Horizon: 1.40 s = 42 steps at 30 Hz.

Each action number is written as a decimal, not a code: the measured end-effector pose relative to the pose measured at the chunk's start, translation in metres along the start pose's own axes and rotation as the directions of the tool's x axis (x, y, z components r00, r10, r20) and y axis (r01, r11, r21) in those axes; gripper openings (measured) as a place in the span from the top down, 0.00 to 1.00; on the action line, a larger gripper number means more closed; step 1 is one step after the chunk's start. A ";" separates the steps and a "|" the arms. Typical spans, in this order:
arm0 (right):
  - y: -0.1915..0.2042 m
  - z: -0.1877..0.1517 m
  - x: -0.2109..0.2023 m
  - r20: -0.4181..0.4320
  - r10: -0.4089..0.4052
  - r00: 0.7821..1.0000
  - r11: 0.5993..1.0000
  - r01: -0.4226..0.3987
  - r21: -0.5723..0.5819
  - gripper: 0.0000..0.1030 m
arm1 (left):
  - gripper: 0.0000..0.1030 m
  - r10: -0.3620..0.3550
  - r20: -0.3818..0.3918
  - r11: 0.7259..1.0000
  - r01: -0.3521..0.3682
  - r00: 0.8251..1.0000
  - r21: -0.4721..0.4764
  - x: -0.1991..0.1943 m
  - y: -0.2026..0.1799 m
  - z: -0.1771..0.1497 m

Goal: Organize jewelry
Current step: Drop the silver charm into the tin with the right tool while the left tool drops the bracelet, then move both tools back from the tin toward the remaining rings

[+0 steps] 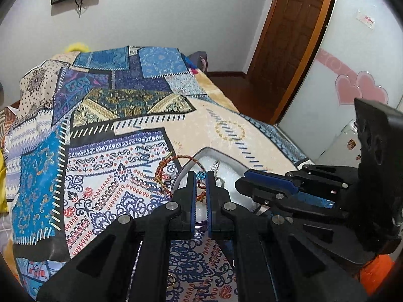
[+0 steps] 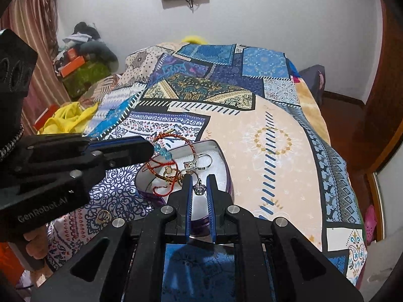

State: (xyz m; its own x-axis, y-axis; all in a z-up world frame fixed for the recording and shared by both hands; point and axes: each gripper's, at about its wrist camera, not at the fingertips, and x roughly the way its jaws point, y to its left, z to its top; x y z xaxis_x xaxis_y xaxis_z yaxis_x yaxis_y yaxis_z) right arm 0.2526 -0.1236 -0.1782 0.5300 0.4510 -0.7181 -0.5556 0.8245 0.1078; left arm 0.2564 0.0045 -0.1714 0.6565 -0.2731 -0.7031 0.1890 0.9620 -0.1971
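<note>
A heart-shaped tin (image 2: 221,151) with a white lining lies on the patterned bedspread; it also shows in the left wrist view (image 1: 226,158). My left gripper (image 1: 201,175) is shut on a blue bead (image 2: 161,150) of a red cord bracelet (image 2: 161,166), held over the tin's left rim. In the tin lie a silver ring (image 2: 202,162), gold rings (image 2: 170,172) and a red-gold braided bangle (image 2: 176,136) leaning on the rim. My right gripper (image 2: 200,185) hovers over the tin's near side, jaws slightly apart around a silver crown charm (image 2: 199,188).
A loose gold ring (image 2: 102,217) lies on the bedspread left of the tin. Yellow cloth (image 2: 68,119) and boxes lie at the bed's far left. A wooden door (image 1: 294,37) and a white cabinet with pink hearts (image 1: 360,90) stand to the right.
</note>
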 end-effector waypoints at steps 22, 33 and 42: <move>0.010 0.010 -0.019 0.024 -0.049 0.999 0.998 0.050 -0.040 0.83 | 0.76 0.049 0.039 0.999 -0.048 0.998 -0.026 -0.031 0.004 0.004; 0.020 0.010 -0.042 0.060 -0.070 0.996 0.996 0.073 -0.049 0.77 | 0.55 0.095 0.089 0.995 -0.094 0.992 -0.012 -0.076 0.010 -0.004; 0.029 0.002 -0.046 0.049 -0.075 0.996 0.996 0.077 -0.049 0.71 | 0.53 0.156 0.028 0.987 -0.154 0.987 -0.053 -0.085 0.037 -0.028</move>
State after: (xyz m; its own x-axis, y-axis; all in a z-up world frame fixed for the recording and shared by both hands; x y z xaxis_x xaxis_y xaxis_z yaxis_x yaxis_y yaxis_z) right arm 0.2129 -0.1198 -0.1408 0.6007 0.4042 -0.6898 -0.5440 0.8389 0.0178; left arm 0.1871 0.0632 -0.1374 0.6980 -0.1200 -0.7060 0.0466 0.9914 -0.1225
